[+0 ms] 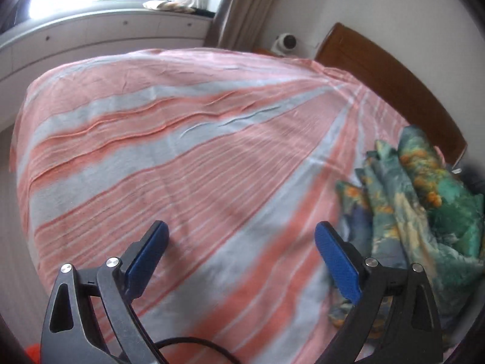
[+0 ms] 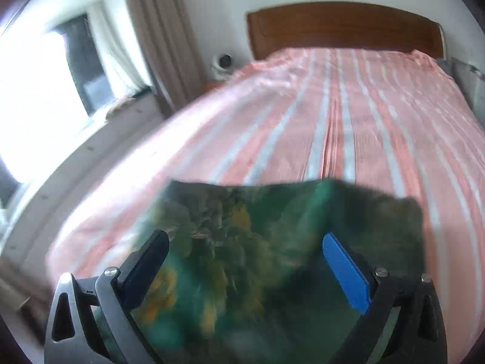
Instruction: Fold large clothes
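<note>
A green garment with orange and yellow flower print lies crumpled on the bed at the right of the left wrist view [image 1: 418, 212]. My left gripper [image 1: 241, 236] is open and empty above the striped sheet, just left of the garment. In the right wrist view the same garment [image 2: 257, 242] fills the space under and between my right gripper's [image 2: 245, 248] wide-open fingers. The view is blurred, so I cannot tell whether the pads touch the cloth.
The bed carries a pink and grey striped sheet [image 1: 182, 166]. A wooden headboard [image 2: 342, 27] stands at its far end. A small white camera [image 2: 222, 63] sits beside the bed. Curtains [image 2: 160, 36], a window [image 2: 36, 91] and a white window bench [image 1: 100, 36] run along the left side.
</note>
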`<state>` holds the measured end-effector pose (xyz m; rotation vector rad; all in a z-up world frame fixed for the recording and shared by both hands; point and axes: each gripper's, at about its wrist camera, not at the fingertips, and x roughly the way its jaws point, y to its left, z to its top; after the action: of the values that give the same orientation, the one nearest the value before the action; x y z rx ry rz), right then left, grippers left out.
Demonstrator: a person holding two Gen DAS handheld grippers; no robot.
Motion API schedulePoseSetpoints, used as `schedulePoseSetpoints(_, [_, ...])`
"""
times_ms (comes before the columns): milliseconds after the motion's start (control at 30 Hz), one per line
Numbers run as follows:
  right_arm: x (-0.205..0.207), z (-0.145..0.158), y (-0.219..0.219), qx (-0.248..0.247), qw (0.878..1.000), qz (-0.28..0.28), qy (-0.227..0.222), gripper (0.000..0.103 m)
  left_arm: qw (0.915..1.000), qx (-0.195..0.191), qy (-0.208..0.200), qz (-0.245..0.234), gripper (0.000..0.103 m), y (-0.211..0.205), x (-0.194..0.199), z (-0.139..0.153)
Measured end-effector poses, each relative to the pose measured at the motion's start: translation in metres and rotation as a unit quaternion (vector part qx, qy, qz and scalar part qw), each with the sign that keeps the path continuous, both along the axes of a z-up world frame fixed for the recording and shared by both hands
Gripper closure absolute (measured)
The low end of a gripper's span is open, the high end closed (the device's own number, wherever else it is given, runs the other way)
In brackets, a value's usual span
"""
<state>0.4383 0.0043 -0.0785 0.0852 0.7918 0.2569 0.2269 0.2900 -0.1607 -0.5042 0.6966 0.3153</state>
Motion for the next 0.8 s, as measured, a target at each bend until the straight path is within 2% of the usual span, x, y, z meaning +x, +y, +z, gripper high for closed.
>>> schedulePoseSetpoints(67, [0.008,-0.039,0.029,-0.052,0.999,-0.002,0.000,0.000,0.9999,0.016,0.003,0.004,0.006,0.003,-0.001,-0.001])
schedulePoseSetpoints(100, [0.005,-0.063,0.044,-0.091,0.996,0.004,-0.021,0.000,0.9998,0.020,0.001,0.003,0.006,0.005,-0.001,-0.002])
schedulePoseSetpoints(167, [-0.007,-0.070,0.055,-0.130,0.990,0.001,-0.061,0.000,0.9996,0.028,-0.006,-0.003,0.006,0.007,0.000,-0.002])
schedulePoseSetpoints(200, [-0.010,-0.069,0.056,-0.133,0.989,0.002,-0.069,0.000,0.9993,0.036,-0.007,-0.008,0.006,0.007,0.005,-0.003])
schedulePoseSetpoints(300, [-0.008,-0.068,0.044,-0.100,0.994,0.009,-0.052,0.000,0.9986,0.052,-0.004,-0.012,0.006,0.007,0.000,0.002])
schedulePoseSetpoints(400, [-0.013,-0.063,0.037,-0.081,0.996,0.014,-0.037,0.000,0.9986,0.051,-0.005,-0.014,0.006,0.008,-0.002,0.000])
schedulePoseSetpoints(467, [-0.012,-0.051,0.035,-0.076,0.997,0.024,-0.003,0.000,0.9983,0.055,-0.004,-0.017,0.006,0.006,-0.006,0.001])
schedulePoseSetpoints(567, [-0.012,-0.012,0.019,-0.015,0.997,0.068,0.034,0.001,0.9983,0.053,-0.009,-0.021,0.006,0.006,-0.011,0.001])
schedulePoseSetpoints(700, [-0.061,0.041,-0.026,0.033,0.995,0.093,0.019,0.001,0.9987,0.044,-0.011,-0.023,0.005,0.008,-0.015,0.002])
schedulePoseSetpoints(800, [-0.124,0.046,-0.068,0.006,0.997,0.077,-0.010,0.001,0.9991,0.038,-0.011,-0.017,0.005,0.009,-0.015,0.001])
